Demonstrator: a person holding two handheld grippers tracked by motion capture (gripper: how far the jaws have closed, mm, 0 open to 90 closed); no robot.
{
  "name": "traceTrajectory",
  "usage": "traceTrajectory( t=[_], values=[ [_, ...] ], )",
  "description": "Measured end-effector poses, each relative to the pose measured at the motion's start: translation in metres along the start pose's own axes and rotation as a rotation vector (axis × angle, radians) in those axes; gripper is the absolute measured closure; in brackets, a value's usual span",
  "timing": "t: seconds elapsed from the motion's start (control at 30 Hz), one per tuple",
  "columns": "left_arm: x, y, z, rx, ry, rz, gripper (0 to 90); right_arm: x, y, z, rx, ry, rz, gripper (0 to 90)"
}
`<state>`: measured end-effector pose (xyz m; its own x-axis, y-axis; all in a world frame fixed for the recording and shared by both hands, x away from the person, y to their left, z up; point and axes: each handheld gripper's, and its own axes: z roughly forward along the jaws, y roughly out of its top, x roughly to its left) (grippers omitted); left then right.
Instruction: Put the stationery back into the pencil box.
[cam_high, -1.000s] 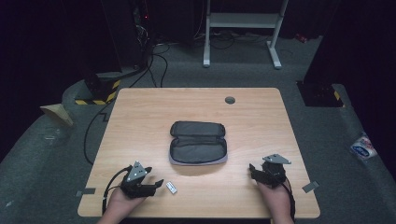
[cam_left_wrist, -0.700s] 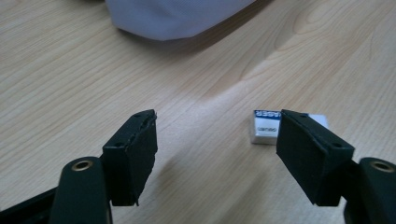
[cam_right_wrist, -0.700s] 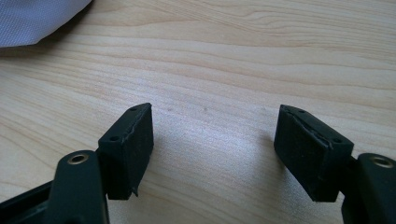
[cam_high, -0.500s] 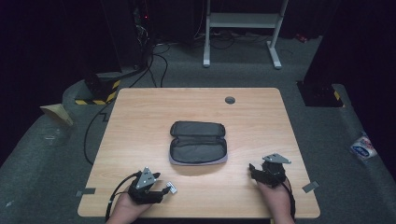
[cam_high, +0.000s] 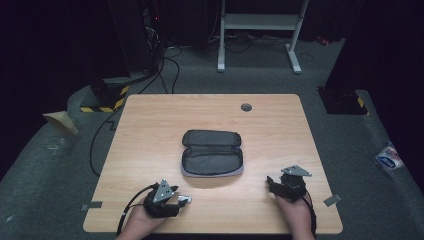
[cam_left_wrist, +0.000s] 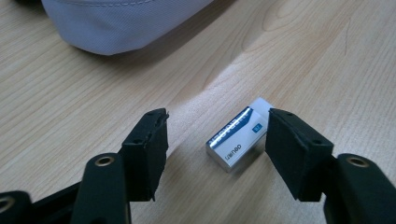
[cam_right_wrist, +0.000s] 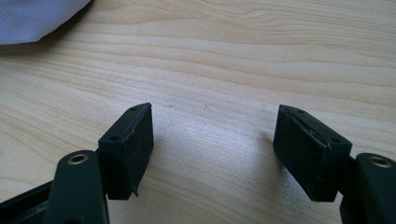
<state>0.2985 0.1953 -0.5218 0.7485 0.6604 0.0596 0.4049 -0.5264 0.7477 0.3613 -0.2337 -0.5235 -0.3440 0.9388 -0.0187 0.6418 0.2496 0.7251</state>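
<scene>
On the near-left part of the wooden counter (cam_high: 150, 130) the left tool (cam_left_wrist: 212, 137) is down low around a small white eraser (cam_left_wrist: 238, 140) in a blue-and-white sleeve. Its jaws have just been closing, and the eraser lies flat on the wood between them — one end is right against the jaw at the right of the left gripper view, while a clear gap remains to the other jaw, so the eraser is bracketed but not clamped. In the high view the eraser (cam_high: 184, 199) pokes out at the right of the left tool (cam_high: 175, 200), close to the near edge, with the person's left hand (cam_high: 137, 225) behind it and a black cable looping off to the left.

A dark grey zip pouch (cam_high: 212, 159) lies open near the middle of the counter, beyond both tools and between them; its pale underside edge (cam_left_wrist: 121, 21) shows at the far end of the left gripper view, near the eraser but apart from it.

The right tool (cam_high: 272, 183) sits over the near-right part of the counter, held by the right hand (cam_high: 295, 215) — its jaws gape wide over bare wood with nothing between them (cam_right_wrist: 212, 140). A small round grommet (cam_high: 246, 107) is set near the far edge.
</scene>
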Motion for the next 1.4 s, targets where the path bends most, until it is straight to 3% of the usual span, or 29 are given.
traceTrajectory(
  t=[0.2,0.33,0.57,0.73,0.9,1.2,1.4],
  values=[
    [0.0007,0.0010,0.0039,0.004,0.006,0.000,44.8,0.0006,-0.0013,-0.0015,0.001,-0.004,0.000,28.6],
    [0.0030,0.0011,0.0048,0.001,-0.015,-0.011,49.9,0.0009,-0.0017,-0.0020,0.001,-0.003,0.001,28.7],
    [0.0071,-0.0020,0.0047,-0.025,-0.045,-0.059,60.6,0.0010,-0.0021,-0.0024,-0.001,-0.003,0.000,28.8],
    [0.0039,-0.0031,0.0045,-0.032,-0.034,-0.039,63.9,0.0010,-0.0021,-0.0023,-0.001,-0.003,0.000,28.8],
    [0.0036,-0.0039,0.0034,-0.034,-0.052,-0.037,72.0,0.0010,-0.0021,-0.0023,-0.001,-0.003,0.000,28.8],
    [0.0063,-0.0034,0.0029,-0.031,-0.059,-0.070,72.6,0.0010,-0.0021,-0.0024,-0.001,-0.002,0.000,28.9],
    [0.0095,-0.0020,-0.0044,-0.077,-0.036,-0.090,72.7,0.0010,-0.0021,-0.0024,-0.001,-0.002,0.000,29.0]
  ],
)
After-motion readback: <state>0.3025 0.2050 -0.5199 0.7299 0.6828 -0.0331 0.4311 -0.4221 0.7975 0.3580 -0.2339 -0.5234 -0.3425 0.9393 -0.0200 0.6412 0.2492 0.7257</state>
